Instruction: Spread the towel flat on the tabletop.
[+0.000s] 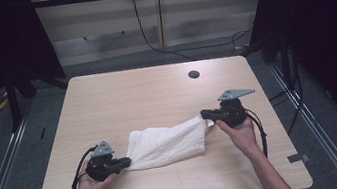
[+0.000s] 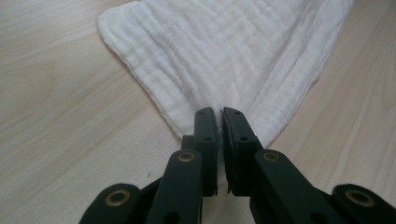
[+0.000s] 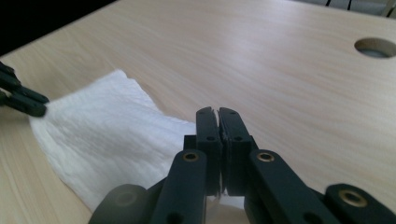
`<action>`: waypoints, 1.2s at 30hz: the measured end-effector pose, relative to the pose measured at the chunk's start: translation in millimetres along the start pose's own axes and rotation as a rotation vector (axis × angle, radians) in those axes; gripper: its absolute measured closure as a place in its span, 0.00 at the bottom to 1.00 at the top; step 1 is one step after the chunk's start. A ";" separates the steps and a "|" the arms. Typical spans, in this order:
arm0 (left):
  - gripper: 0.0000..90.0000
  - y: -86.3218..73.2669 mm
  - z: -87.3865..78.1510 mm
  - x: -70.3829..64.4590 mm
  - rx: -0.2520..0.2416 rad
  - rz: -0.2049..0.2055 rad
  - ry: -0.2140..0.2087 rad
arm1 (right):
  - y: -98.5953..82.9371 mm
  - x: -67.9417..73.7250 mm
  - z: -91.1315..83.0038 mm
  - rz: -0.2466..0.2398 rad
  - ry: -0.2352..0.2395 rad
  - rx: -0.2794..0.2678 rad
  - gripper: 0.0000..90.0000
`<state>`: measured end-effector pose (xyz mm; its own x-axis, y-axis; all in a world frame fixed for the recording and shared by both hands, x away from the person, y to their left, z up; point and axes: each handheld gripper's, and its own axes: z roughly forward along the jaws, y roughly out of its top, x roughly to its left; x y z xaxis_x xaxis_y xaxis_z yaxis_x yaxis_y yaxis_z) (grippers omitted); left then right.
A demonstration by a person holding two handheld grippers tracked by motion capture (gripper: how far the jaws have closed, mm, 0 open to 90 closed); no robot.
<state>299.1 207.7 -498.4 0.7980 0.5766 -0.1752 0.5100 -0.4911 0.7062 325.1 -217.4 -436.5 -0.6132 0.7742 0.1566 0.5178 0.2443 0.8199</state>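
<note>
Cloth (image 1: 166, 144): white, ribbed, folded into a long band; it lies on the worktop (image 1: 156, 96) near the person's edge, running from low on the left to higher on the right.
Left tongs (image 1: 127, 162): pinched on the cloth's left corner; in the left gripper view the jaws stand almost together with a thin layer of fabric between them, and the cloth fans out from that point (image 2: 233, 60).
Right tongs (image 1: 205, 114): closed on the opposite corner; in the right gripper view (image 3: 218, 121) the jaws meet with white fabric just under and behind them.
Why opposite ends: a grip at each end lets the two hands pull the cloth taut, so it can be lifted, spread or folded without bunching.
Why low: both tongs sit at worktop level, so the cloth rests flat and keeps its shape.
Tension: mild, I judge; the cloth shows soft wrinkles and a slight sag in its outline.
Hole (image 1: 194, 74): a round cable port well apart from the cloth, toward the far side.
Risk: the grips are thin corner pinches, so a sharp tug could slip a corner free.
</note>
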 end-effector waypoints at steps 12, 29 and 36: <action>0.86 4.5 -10.4 -8.2 -0.045 -0.017 -0.030 | -60.2 8.7 15.9 -0.042 -0.027 0.226 0.87; 0.86 14.7 8.9 -0.7 -0.015 0.008 -0.019 | -55.9 11.4 -3.5 -0.012 0.005 0.128 0.80; 0.84 1.0 -4.0 -16.8 0.062 0.031 -0.016 | -57.1 13.2 1.9 -0.018 0.004 0.140 0.74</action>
<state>284.9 200.1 -492.0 0.8187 0.5499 -0.1654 0.5032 -0.5484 0.6678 288.6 -220.1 -482.3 -0.6251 0.7669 0.1452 0.5851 0.3373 0.7375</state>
